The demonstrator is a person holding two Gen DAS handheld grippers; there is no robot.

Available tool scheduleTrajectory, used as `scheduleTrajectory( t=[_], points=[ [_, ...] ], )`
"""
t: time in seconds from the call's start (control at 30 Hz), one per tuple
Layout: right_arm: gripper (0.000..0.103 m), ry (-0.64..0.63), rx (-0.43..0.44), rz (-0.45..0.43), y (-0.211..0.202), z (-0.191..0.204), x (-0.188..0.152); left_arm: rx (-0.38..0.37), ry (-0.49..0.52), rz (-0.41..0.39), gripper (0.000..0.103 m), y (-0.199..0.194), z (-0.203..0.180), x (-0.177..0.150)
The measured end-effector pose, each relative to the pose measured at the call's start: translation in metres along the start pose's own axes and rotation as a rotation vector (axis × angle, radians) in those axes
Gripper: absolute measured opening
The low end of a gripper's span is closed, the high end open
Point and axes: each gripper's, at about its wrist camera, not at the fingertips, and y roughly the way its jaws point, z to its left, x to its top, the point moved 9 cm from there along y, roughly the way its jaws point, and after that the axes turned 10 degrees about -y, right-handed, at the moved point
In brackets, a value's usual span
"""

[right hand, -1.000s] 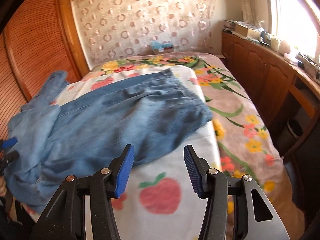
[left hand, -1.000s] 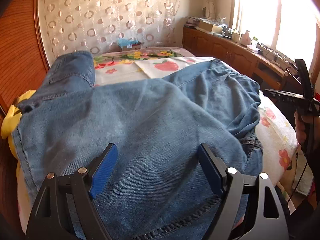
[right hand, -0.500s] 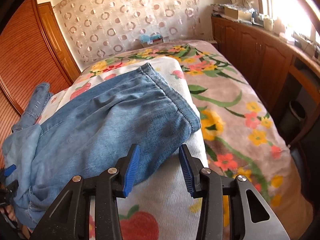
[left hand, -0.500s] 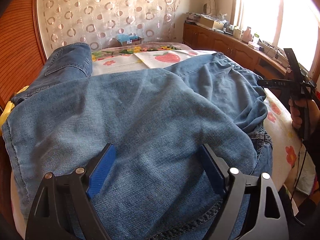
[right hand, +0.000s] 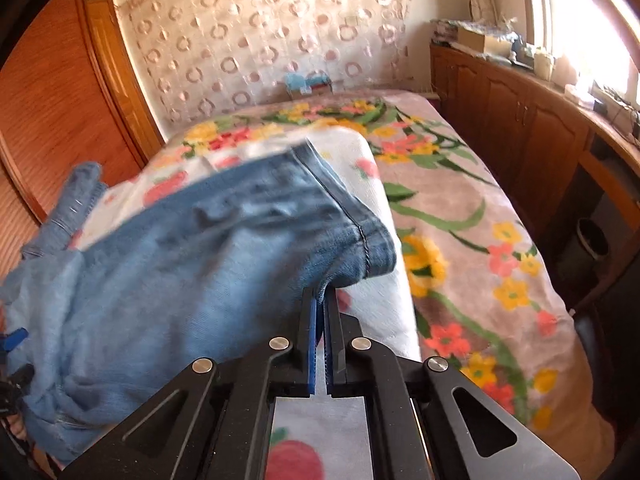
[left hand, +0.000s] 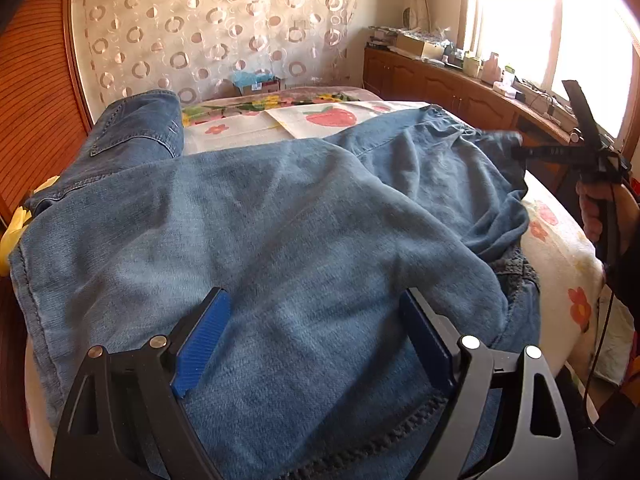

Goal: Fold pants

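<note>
Blue denim pants (left hand: pixel 280 216) lie spread over the bed, waist end near the camera in the left wrist view. My left gripper (left hand: pixel 312 336) hovers open just above the denim, with nothing pinched between its blue pads (left hand: pixel 200 340). In the right wrist view my right gripper (right hand: pixel 320 300) is shut on the pants (right hand: pixel 180 272) at the lower edge of the leg, just behind the hem (right hand: pixel 360 224). The fabric there is bunched and slightly lifted. The right gripper (left hand: pixel 520 150) also shows at the far right of the left wrist view, held by a hand (left hand: pixel 596 208).
The bed carries a floral blanket (right hand: pixel 472 232) and a white strawberry-print towel (right hand: pixel 376 240) under the pants. Wooden cabinets (right hand: pixel 520 120) with clutter run along the right under a bright window. A wooden panel (left hand: pixel 36 92) stands at the left, a dotted curtain (left hand: pixel 216 28) behind.
My right gripper moved up to the leg near the hem and closed on the denim, bunching it. The left gripper stayed open over the waist area.
</note>
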Motion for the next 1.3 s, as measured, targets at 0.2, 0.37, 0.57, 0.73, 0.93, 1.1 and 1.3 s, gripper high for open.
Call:
scheduleTrajectory(
  t=[0.2, 0.37, 0.57, 0.73, 0.93, 1.1, 1.3],
  points=[
    [0.002, -0.166, 0.076, -0.111, -0.047, 0.077, 0.043, -0.024, 0.002, -0.025, 0.087, -0.020, -0.001, 0.005],
    [0.002, -0.321, 0.230, -0.203, -0.088, 0.176, 0.067, -0.011, -0.027, -0.081, 0.087, -0.051, 0.017, 0.013],
    [0.005, -0.413, 0.401, -0.205, -0.113, 0.256, 0.063, 0.007, -0.058, -0.131, 0.087, -0.079, 0.040, 0.017],
    [0.038, -0.442, 0.353, -0.207, -0.108, 0.252, 0.060, 0.018, -0.070, -0.141, 0.087, -0.082, 0.052, 0.018],
    [0.038, -0.403, 0.248, -0.153, -0.079, 0.219, 0.057, -0.001, -0.054, -0.117, 0.087, -0.066, 0.041, 0.020],
    [0.041, -0.345, 0.174, -0.096, -0.052, 0.195, 0.039, -0.017, -0.018, -0.096, 0.087, -0.053, 0.022, 0.022],
    [0.042, -0.274, 0.140, -0.009, -0.018, 0.173, 0.015, -0.083, 0.003, -0.093, 0.084, -0.045, -0.003, 0.030]
  ],
)
